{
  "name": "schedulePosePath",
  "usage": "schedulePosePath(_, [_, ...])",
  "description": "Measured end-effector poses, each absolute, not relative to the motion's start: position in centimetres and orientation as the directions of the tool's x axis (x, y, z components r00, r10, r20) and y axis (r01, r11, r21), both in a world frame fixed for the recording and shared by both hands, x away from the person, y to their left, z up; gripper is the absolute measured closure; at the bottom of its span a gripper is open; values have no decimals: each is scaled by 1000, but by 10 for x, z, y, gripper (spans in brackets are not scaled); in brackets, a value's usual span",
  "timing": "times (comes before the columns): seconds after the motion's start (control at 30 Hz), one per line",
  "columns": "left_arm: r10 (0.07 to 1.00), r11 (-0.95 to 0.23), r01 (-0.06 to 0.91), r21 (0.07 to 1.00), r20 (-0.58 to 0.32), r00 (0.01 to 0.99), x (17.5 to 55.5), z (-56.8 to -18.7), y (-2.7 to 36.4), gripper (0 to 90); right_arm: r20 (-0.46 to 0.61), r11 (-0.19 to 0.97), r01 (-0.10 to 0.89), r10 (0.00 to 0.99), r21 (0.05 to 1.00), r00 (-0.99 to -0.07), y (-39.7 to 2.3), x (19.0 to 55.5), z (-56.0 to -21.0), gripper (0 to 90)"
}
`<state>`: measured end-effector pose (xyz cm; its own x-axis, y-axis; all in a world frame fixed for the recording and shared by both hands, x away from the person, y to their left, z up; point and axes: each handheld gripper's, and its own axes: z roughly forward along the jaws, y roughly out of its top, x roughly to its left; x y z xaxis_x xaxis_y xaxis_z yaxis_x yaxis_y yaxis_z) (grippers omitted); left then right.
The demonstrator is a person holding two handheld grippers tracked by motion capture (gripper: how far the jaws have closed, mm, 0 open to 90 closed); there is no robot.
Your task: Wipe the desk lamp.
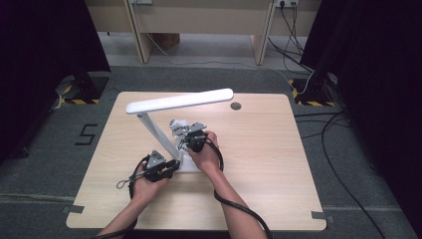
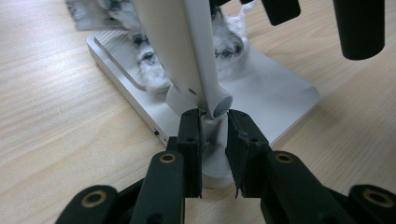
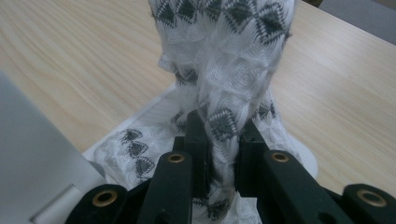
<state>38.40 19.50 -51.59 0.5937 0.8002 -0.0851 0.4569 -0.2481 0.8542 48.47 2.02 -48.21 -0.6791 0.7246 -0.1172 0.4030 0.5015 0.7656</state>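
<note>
A white desk lamp stands on the wooden table, its long head level above a slanted arm. My left gripper is shut on the lamp's short post, just under the arm's hinge. A white cloth with dark diamond patterns lies bunched on the lamp's flat base. My right gripper is shut on a fold of that cloth, which stretches up and away from the jaws over the base.
A round grommet hole sits near the table's far edge. Cables run over the grey floor at the right, and dark curtains hang on both sides. Wooden furniture legs stand beyond the table.
</note>
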Motion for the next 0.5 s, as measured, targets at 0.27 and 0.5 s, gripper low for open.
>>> schedulePosePath(0.27, [800,-247,459,854,-88,593,384,-516,195,747,-143,504,424,754,752,-642,-3,487,-482,797])
schedulePosePath(0.5, [801,-243,458,855,-89,592,384,-516,195,747,-151,481,466,799,743,-582,-24,489,-482,797])
